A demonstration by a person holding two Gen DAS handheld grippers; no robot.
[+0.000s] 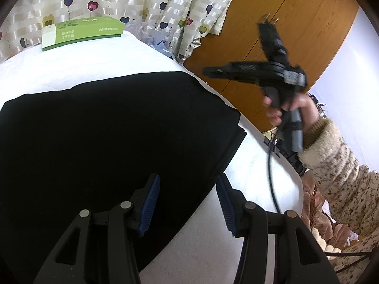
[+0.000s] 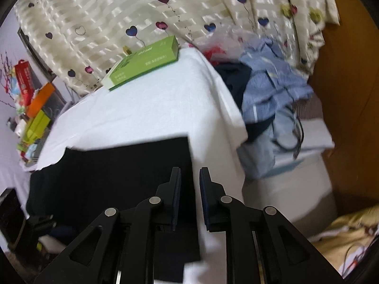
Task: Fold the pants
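pants [image 1: 106, 130]: matt black cloth | sheet [image 1: 71, 71]: white cloth | wardrobe [image 1: 296, 23]: smooth wood

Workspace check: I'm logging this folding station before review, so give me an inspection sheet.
Surface: white cloth-covered table, smooth.
Job's things: black pants, folded flat into a block.
Clutter: green box at the far edge; blue clothes pile beside the table.
Grippers: left hand-held gripper open over the pants' edge; right hand-held gripper slightly open, nothing between the jaws.
Cables: black cable hanging from the right hand-held gripper.
Surroundings: heart-print curtain, wooden door.
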